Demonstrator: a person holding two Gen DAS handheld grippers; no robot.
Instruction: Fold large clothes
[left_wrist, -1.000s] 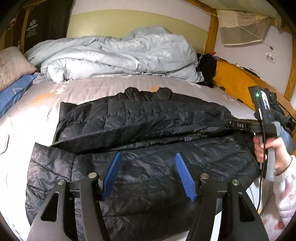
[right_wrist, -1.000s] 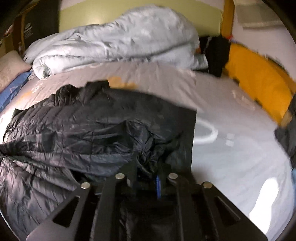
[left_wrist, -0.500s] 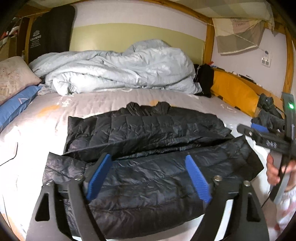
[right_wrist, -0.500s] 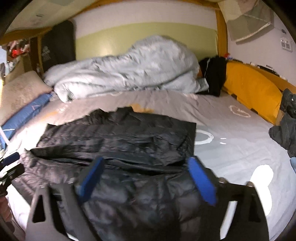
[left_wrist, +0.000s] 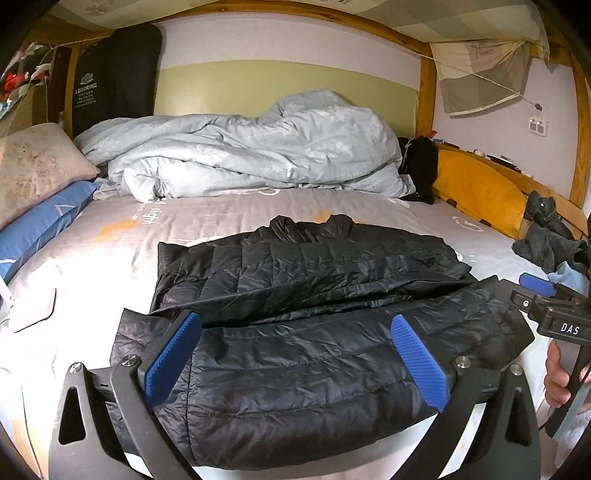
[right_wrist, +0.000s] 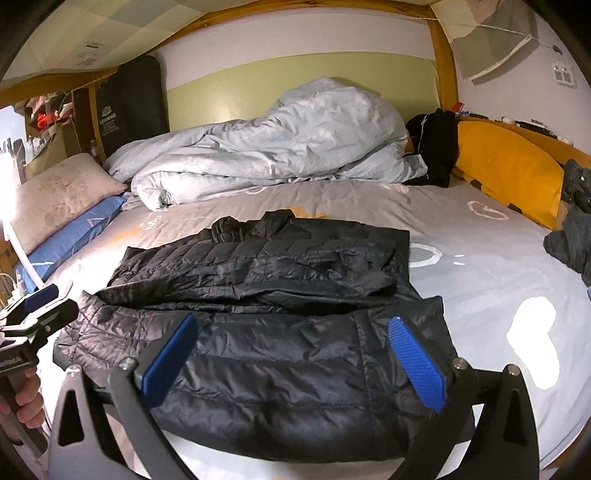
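A black quilted puffer jacket (left_wrist: 314, 295) lies flat on the bed, its sleeves folded across the body, collar at the far side. It also shows in the right wrist view (right_wrist: 266, 295). My left gripper (left_wrist: 295, 354) is open and empty, above the jacket's near hem. My right gripper (right_wrist: 291, 354) is open and empty, also above the near hem. The right gripper shows at the right edge of the left wrist view (left_wrist: 550, 306), and the left gripper at the left edge of the right wrist view (right_wrist: 33, 314). Neither touches the jacket.
A rumpled pale blue duvet (left_wrist: 251, 155) lies along the far wall. Pillows (left_wrist: 37, 192) lie at the left. An orange cushion (left_wrist: 476, 188) and dark clothes (left_wrist: 546, 243) lie along the right rail. The grey sheet (right_wrist: 498, 280) lies bare to the right of the jacket.
My right gripper let go of the jacket's right side and opened. Both grippers drew back from the jacket toward the near edge of the bed.
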